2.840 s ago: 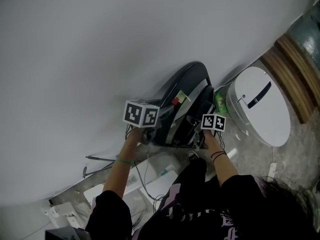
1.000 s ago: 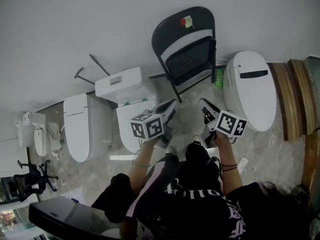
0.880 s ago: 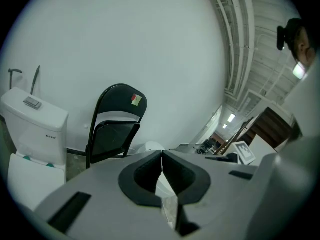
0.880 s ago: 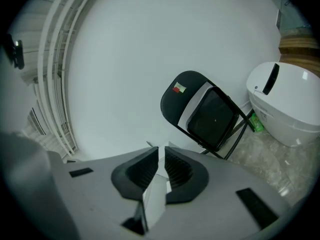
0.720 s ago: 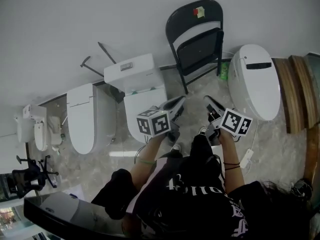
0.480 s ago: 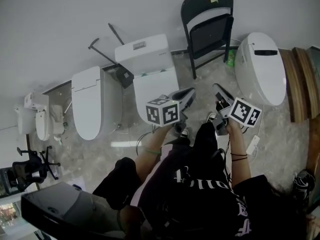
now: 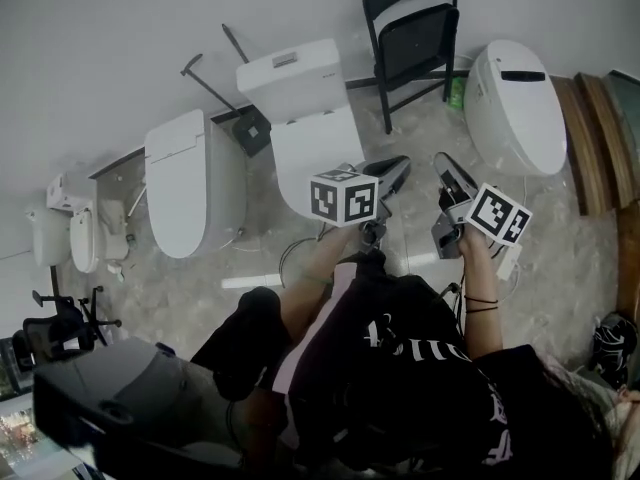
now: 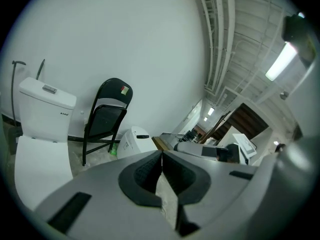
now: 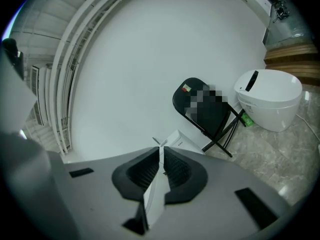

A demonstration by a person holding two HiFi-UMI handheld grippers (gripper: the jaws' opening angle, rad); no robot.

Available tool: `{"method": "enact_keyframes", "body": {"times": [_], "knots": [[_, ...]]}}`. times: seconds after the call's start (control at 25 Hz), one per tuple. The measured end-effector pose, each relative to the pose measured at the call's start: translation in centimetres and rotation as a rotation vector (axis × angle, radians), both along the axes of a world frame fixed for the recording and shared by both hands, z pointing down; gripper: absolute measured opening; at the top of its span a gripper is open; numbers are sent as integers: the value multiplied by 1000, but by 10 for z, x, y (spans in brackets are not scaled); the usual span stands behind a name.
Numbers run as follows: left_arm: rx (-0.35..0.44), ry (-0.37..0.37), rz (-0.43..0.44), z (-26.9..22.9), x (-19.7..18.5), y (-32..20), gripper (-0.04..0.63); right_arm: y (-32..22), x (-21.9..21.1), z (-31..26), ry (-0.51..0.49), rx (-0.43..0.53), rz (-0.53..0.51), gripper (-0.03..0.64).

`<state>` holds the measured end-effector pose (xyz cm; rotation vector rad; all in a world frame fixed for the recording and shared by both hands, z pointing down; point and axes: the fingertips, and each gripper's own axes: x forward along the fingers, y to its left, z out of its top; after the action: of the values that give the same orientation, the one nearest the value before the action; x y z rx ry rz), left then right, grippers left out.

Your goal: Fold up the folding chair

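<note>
The black folding chair [image 7: 410, 38] stands folded flat, leaning against the white wall between two toilets. It also shows far ahead in the left gripper view [image 8: 107, 119] and in the right gripper view [image 9: 207, 111]. My left gripper [image 7: 396, 166] hangs well back from the chair, over the front of a toilet, jaws shut with nothing between them [image 8: 161, 156]. My right gripper [image 7: 446, 164] is level with it on the right, equally far from the chair, jaws together and empty [image 9: 161, 154].
A white toilet with a tank [image 7: 300, 118] stands left of the chair, and a round white toilet [image 7: 515, 103] to its right. More toilets [image 7: 190, 188] line the wall at left. A green bottle [image 7: 456, 90] sits by the chair's foot. Wooden steps [image 7: 600, 138] are at far right.
Both grippers were at the chair in the earliest frame and are off it since. Over the last second they have drawn back from it together, and the chair has slid to the view's top.
</note>
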<state>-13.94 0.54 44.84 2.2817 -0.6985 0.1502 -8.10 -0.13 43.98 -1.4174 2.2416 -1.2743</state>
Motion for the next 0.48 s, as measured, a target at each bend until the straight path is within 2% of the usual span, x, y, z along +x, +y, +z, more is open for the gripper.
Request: {"method": "enact_keyframes", "body": {"times": [0.48], "knots": [[-36,1,-34,9,70,163,6,163,56,9,54,-10,-62,37]]}}
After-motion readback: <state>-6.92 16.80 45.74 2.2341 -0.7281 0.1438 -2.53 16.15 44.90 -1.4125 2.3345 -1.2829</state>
